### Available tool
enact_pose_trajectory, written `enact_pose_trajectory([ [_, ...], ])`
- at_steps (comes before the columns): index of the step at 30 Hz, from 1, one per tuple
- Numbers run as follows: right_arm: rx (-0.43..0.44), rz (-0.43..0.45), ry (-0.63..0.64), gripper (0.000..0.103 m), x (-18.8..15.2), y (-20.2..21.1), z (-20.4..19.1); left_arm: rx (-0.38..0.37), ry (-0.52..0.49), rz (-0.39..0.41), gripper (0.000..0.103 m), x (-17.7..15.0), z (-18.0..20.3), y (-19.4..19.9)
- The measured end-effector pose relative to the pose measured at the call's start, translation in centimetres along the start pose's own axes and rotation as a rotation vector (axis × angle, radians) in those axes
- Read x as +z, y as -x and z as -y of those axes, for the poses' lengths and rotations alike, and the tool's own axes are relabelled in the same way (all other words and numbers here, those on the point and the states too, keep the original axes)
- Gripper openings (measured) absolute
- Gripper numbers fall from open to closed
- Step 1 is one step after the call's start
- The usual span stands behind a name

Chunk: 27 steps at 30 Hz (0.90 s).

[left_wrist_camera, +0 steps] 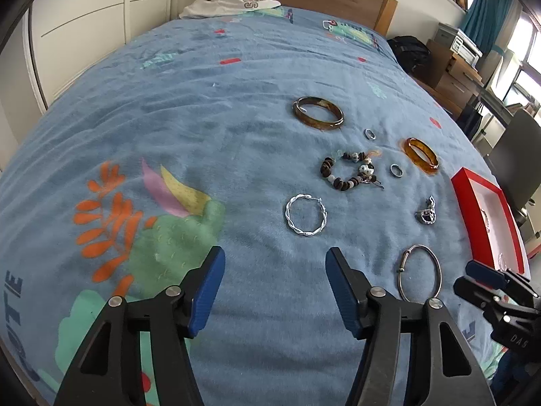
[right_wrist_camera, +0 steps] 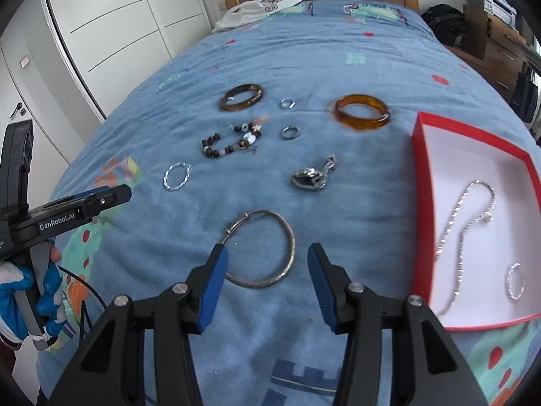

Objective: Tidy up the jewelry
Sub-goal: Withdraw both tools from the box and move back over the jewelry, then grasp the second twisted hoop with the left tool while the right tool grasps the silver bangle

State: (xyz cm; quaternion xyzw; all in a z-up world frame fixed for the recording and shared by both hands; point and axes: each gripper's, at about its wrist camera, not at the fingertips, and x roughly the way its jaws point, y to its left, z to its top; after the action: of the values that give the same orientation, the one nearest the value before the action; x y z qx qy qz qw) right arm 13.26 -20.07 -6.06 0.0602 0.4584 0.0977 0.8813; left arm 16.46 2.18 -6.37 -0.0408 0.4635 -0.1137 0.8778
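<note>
The bed is the work surface, a wide blue blanket with plenty of bare cloth on its left half, and the jewelry gathered right of centre. At the right edge sits the red box, its near corner close to the edge of the bed; a silver chain and a small hoop already lie inside, so sorting looks partly done.

Next in size are the amber bangle and the dark brown bangle at the far side, then the thin silver bangle, the bead bracelet, a twisted silver hoop, a silver clasp piece and two small rings (the second is just nearer).

The right gripper hangs spread and empty, the silver bangle lying just ahead between its fingers; that seems the next pick, calling for a descent and a pinch on its rim. The left gripper is likewise spread and empty, near the twisted hoop
</note>
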Motion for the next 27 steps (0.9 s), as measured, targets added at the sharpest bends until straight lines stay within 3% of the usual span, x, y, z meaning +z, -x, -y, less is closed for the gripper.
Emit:
enact_pose_trajectory([
  [5,-0.012,-0.012,-0.010,0.064,0.0,-1.5,-0.2,-0.022,-0.006,-0.011,0.065,0.3,0.0,-1.1],
  [17,0.002,-0.047,-0.032,0.079,-0.2,-5.1,-1.1,-0.047,-0.051,-0.044,0.066,1.8,0.8,-5.2],
  [24,-0.077,-0.055,0.055,0.080,-0.5,-6.2,-2.3,-0.027,-0.090,-0.065,0.064,2.2,1.7,-7.2],
  [27,-0.108,-0.060,0.099,0.077,-0.7,-6.3,-2.7,-0.014,-0.102,-0.061,0.056,2.2,1.8,-7.4],
])
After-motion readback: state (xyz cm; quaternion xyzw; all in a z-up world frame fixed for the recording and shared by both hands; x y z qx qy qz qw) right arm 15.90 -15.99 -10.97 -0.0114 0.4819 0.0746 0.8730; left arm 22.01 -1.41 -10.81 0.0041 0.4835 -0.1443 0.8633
